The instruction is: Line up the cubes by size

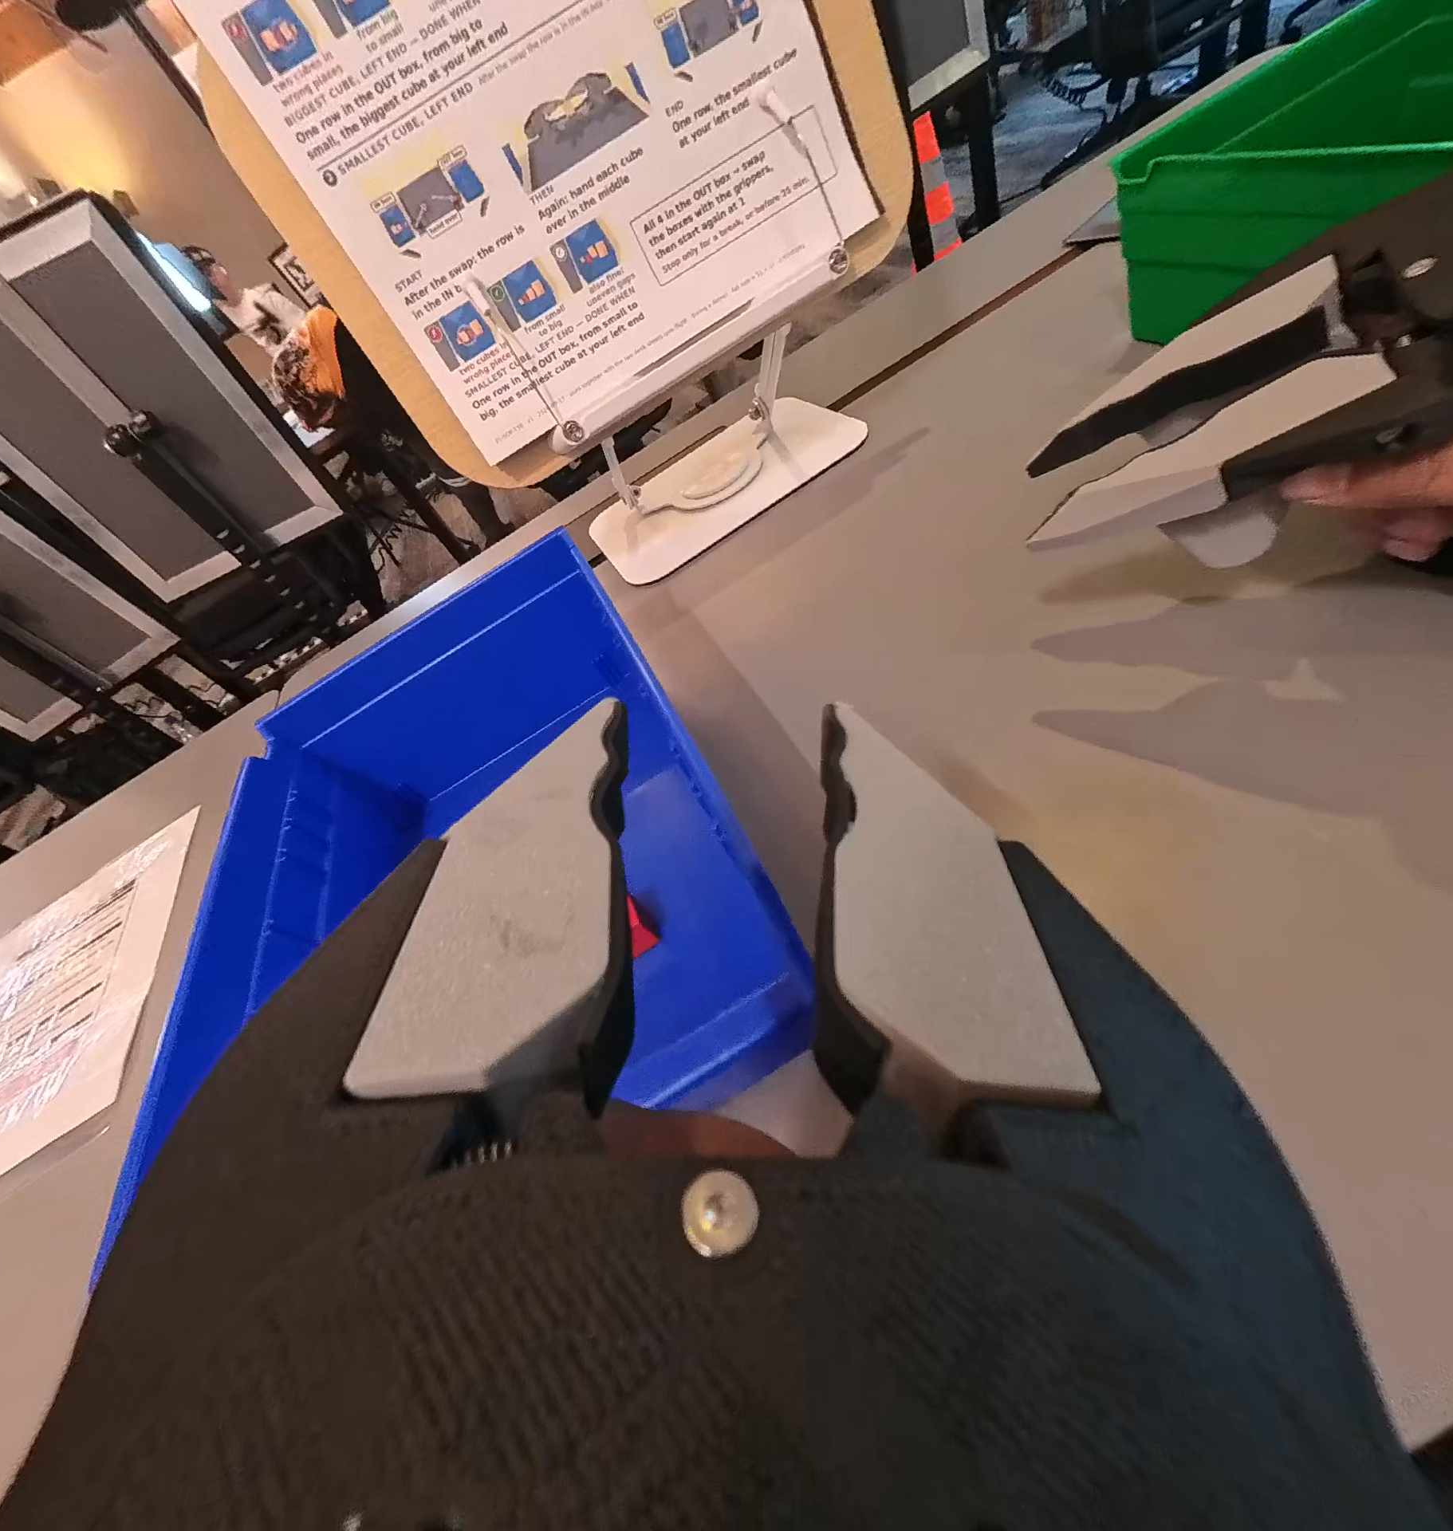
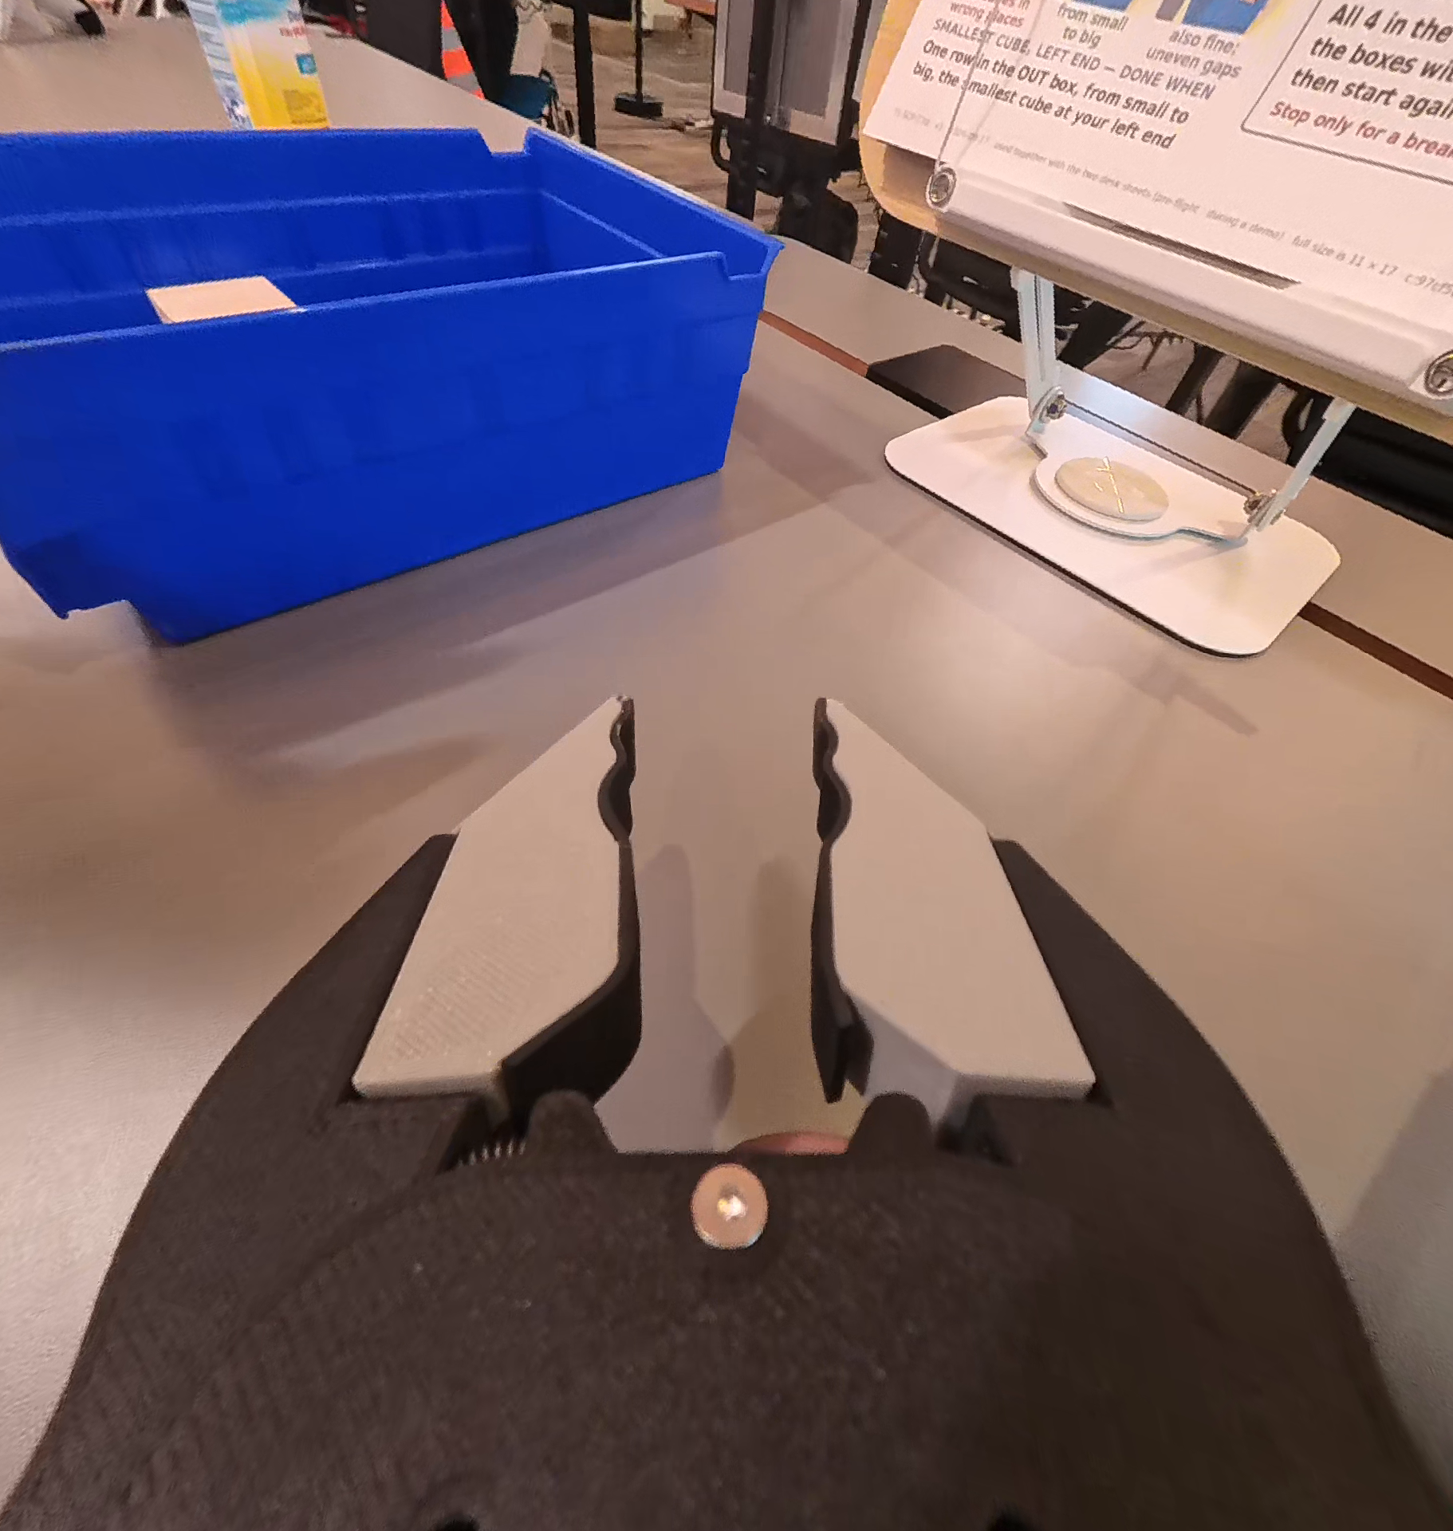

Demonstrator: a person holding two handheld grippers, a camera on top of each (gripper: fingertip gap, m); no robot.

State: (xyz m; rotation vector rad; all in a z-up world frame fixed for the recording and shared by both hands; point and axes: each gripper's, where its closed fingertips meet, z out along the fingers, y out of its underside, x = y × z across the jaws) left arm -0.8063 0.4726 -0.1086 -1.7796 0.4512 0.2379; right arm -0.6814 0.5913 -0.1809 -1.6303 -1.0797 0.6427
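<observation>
A blue bin (image 1: 475,679) stands on the grey table at the left. A red cube (image 1: 640,936) shows inside it, mostly hidden behind my left finger. My left gripper (image 1: 723,721) is open and empty, held above the bin's right rim. In the right wrist view the same blue bin (image 2: 359,431) stands at the upper left, and the top of a tan wooden cube (image 2: 219,298) shows inside it. My right gripper (image 2: 723,712) is open and empty over bare table. It also shows in the left wrist view (image 1: 1038,505) at the right, held by a hand.
A green bin (image 1: 1303,190) stands at the far right. A white stand (image 1: 731,489) carries an instruction sheet (image 1: 557,207) at the back of the table; the stand's base also shows in the right wrist view (image 2: 1121,530). A paper sheet (image 1: 52,994) lies left of the blue bin.
</observation>
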